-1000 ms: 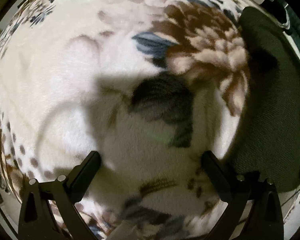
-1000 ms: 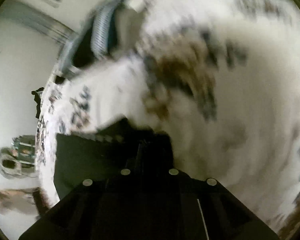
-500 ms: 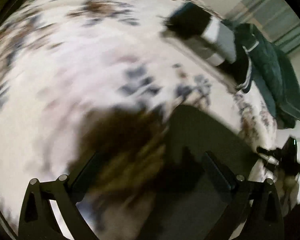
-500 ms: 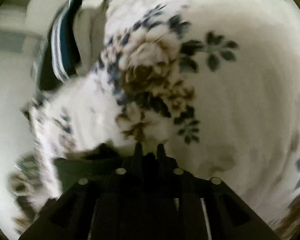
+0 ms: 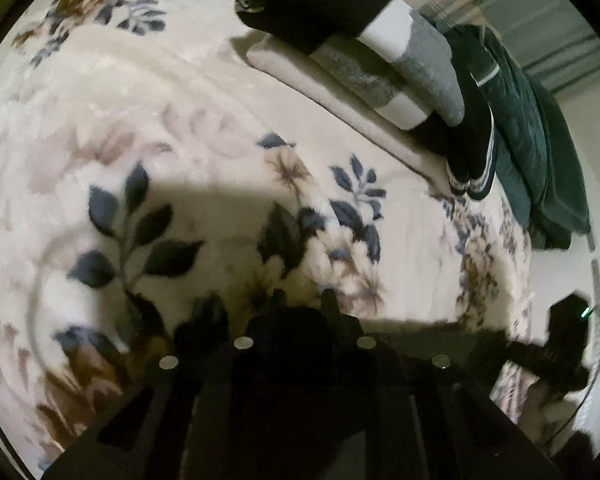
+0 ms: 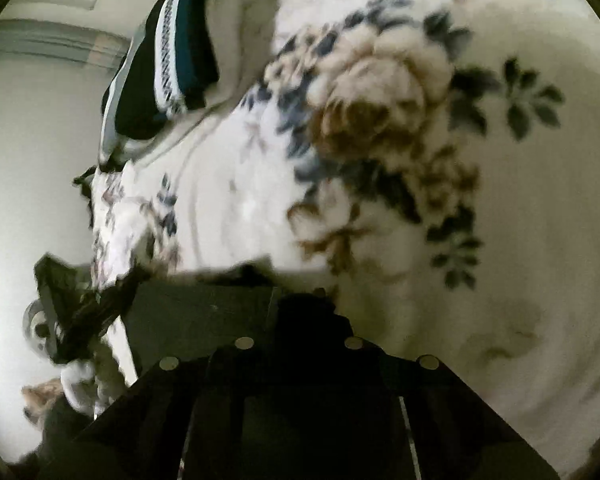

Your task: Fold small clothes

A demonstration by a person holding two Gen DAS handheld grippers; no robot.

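One blanket [image 5: 180,92] — (several) folded clothes [image 5: 364,40].

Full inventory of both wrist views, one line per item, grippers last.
Floral blanket: one, cream with blue and brown flowers, covers the whole surface.
Dark garment: one, dark green-black, at the bottom of both views, pinched at both grippers.
Folded stack: one stack, black, white and grey pieces on a cream one, far side of the blanket.
Striped dark clothes: black with white-blue stripes, right of the stack; count unclear.
Teal garment: one, dark teal, at the blanket's right edge.
Left gripper: black, shut on the dark garment.
Right gripper: black, shut on the dark garment.
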